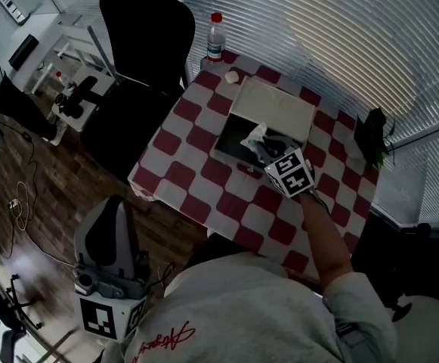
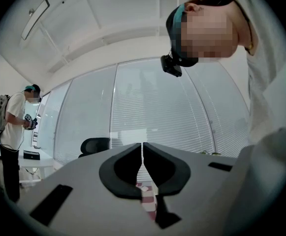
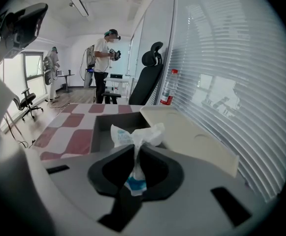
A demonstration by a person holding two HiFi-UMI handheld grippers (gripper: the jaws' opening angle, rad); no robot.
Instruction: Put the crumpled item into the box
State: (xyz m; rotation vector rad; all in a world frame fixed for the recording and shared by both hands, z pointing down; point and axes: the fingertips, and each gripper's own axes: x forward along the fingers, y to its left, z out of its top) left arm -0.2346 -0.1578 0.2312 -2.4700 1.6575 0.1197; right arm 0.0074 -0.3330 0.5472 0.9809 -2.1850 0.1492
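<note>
A crumpled white wrapper with blue print (image 3: 133, 139) is pinched between the jaws of my right gripper (image 3: 136, 151); in the head view the crumpled wrapper (image 1: 255, 138) sticks up over the box. The box (image 1: 238, 144) is dark and open, its pale lid (image 1: 273, 108) folded back, on the red-and-white checked table (image 1: 204, 174). My right gripper (image 1: 268, 156) hangs just over the box's right part. The left gripper (image 1: 104, 308) is held low off the table's near left, pointing upward; its jaws (image 2: 142, 154) are together with nothing between them.
A water bottle (image 1: 215, 36) with a red cap and a small white thing (image 1: 233, 76) stand at the table's far corner. A black office chair (image 1: 136, 44) is at the table's left. A potted plant (image 1: 374, 134) sits by the window blinds. Another person (image 3: 103, 58) stands far off.
</note>
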